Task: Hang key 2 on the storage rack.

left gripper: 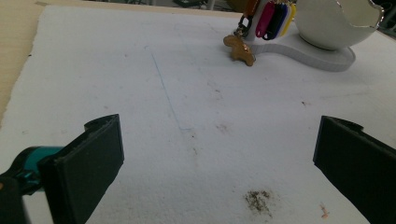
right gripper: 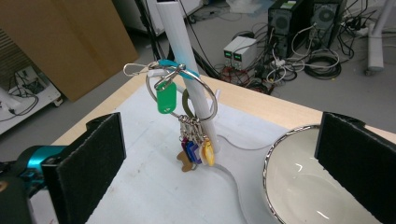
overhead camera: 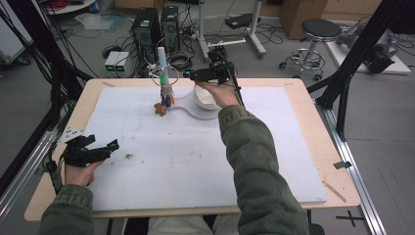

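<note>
Apparently approaching: at upper centre, the right gripper, jaws wide, faces the key ring on its post; next, close on it. Left gripper idles open.

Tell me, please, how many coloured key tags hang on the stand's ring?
5 I can make out: a green tag high up, and purple, blue, white and yellow ones clustered below; others may be hidden.

a bunch of keys is hung on a post at the tabletop's far side, a bowl is set just right of it, and the left claw is held near the front left corner.
</note>
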Tool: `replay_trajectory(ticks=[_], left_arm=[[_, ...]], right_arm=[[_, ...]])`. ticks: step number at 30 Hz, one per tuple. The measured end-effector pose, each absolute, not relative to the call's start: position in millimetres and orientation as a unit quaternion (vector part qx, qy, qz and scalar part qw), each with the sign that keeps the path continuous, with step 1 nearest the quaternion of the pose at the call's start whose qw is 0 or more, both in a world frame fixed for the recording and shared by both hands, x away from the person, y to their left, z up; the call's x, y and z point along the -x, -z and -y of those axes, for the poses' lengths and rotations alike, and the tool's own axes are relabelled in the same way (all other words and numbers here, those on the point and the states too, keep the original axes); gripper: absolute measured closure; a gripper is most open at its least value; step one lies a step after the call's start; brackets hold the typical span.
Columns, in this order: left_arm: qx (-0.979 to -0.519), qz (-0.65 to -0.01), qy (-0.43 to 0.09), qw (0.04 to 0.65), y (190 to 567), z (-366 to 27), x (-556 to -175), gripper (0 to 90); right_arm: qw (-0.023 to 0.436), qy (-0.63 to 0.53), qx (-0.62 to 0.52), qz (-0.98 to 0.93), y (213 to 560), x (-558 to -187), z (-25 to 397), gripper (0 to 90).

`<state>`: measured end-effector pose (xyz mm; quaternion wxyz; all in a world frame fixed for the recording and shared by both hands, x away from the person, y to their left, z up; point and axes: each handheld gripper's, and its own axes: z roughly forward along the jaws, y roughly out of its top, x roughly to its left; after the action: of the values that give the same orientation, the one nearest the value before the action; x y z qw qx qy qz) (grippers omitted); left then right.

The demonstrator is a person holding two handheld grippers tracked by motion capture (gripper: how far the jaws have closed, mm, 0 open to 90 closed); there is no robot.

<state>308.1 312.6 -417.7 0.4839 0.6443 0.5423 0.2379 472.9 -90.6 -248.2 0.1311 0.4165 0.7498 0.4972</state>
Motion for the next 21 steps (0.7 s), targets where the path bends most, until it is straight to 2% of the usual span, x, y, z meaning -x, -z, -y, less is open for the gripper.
replay_trajectory(ticks=[21], left_arm=[[-0.648, -0.541, -0.239, 0.480, 417, -311, -307, 2.2]], right_arm=[[0.138, -0.505, -0.407, -0.749, 257, -439, 134, 1.0]])
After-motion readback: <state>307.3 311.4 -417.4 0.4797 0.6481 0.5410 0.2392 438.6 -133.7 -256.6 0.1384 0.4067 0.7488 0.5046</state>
